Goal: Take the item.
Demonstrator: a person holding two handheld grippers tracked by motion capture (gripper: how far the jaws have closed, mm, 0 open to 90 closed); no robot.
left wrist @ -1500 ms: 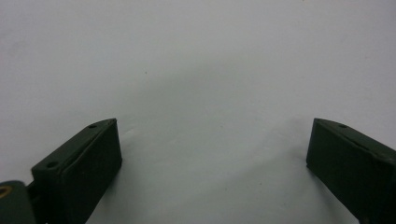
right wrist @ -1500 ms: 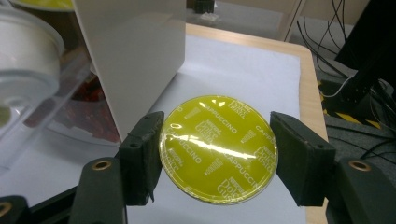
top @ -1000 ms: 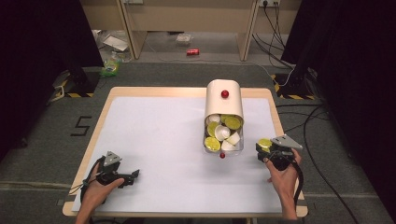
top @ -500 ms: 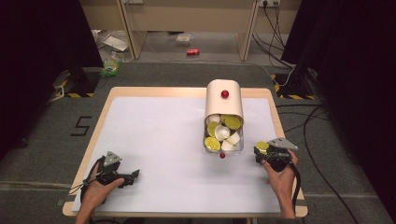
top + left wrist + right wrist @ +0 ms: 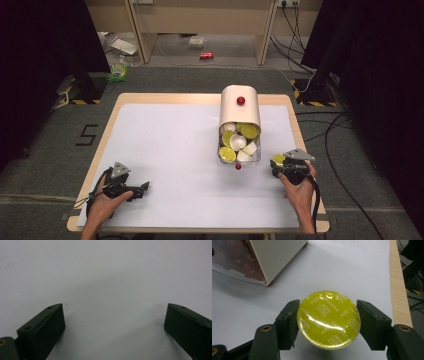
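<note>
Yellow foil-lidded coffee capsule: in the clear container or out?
Out. The yellow foil-lidded coffee capsule sits clamped in the right gripper, apart from the clear container.

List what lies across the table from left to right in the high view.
left gripper → red knob at the front of the capsule holder → yellow capsule → right gripper, shut on that capsule.

L gripper (image 5: 142,186): jaws wide apart, nothing btwn | R gripper (image 5: 276,161): jaws clamped on sth, both pads touching
</note>
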